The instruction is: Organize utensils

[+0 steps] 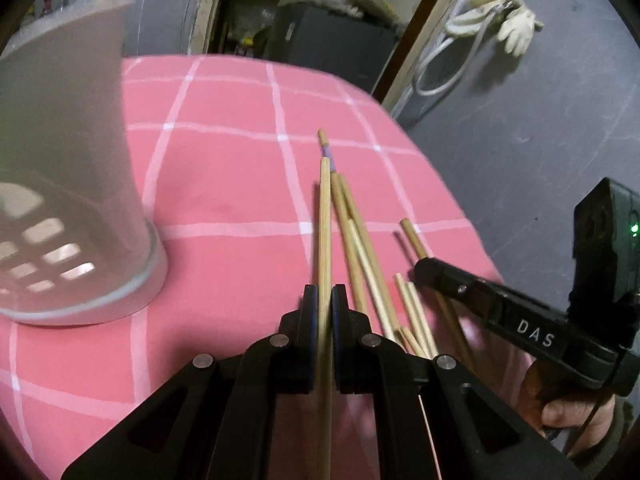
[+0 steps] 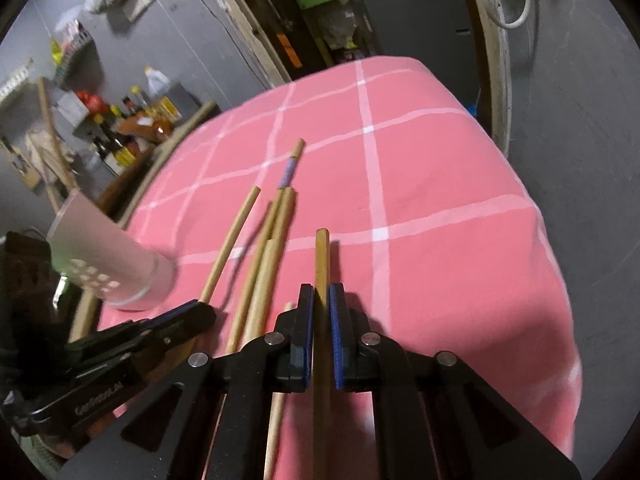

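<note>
Two grippers, and I see each clamped on a single stick. At the bottom centre of the left wrist view, my left gripper [image 1: 324, 292] has its blue-padded fingers [image 1: 311, 312] pressed narrow against a pale chopstick [image 1: 325, 216] that runs straight up the frame between them. At the bottom centre of the right wrist view, my right gripper [image 2: 321, 292] pinches a darker chopstick [image 2: 322, 260] the same way; in the left view that gripper enters from the lower right.

Just beyond the fingertips, the loose chopsticks [image 1: 360, 248] lie fanned and overlapping on the pink checked tablecloth [image 1: 224, 168], mid-frame; one with a purple band [image 2: 289, 170] reaches farthest up.

At the left edge of the left view stands the pale perforated utensil holder [image 1: 76, 184], upright on the cloth, well apart from the pile, with sticks showing above its rim.

Farther off, upper right, a white glove [image 1: 518, 30] hangs on the grey wall.
</note>
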`<action>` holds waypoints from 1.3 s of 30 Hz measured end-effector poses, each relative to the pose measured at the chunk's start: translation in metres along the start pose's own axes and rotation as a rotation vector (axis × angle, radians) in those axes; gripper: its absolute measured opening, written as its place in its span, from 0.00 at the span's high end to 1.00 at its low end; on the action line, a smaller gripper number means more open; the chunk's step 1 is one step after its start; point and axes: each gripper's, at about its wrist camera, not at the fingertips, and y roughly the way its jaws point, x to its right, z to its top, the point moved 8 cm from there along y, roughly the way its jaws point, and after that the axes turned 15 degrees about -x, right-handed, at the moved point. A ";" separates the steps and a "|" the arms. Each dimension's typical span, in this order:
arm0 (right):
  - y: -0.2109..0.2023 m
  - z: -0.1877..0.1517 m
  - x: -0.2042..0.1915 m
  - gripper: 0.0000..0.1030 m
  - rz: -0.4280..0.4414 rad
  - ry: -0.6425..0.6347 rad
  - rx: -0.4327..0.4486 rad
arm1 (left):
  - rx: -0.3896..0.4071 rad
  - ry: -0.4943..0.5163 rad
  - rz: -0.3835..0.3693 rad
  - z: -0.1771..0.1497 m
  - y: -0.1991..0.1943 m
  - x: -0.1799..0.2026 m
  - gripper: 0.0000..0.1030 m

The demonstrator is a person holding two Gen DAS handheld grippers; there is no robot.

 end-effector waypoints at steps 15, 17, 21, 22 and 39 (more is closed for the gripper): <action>-0.107 -0.020 -0.089 0.94 0.156 -0.218 0.548 | 0.492 0.118 0.003 -0.023 -0.112 0.038 0.96; -0.118 -0.019 -0.104 0.94 0.156 -0.261 0.617 | 0.551 0.127 0.013 -0.023 -0.125 0.040 0.96; -0.143 -0.015 -0.131 0.94 0.217 -0.320 0.743 | 0.653 0.146 -0.002 -0.018 -0.158 0.037 0.96; -0.148 -0.012 -0.139 0.94 0.243 -0.331 0.770 | 0.680 0.149 -0.010 -0.016 -0.168 0.035 0.96; -0.145 0.089 -0.243 0.94 0.485 -0.406 0.930 | 0.970 0.003 0.042 0.026 -0.280 -0.081 0.95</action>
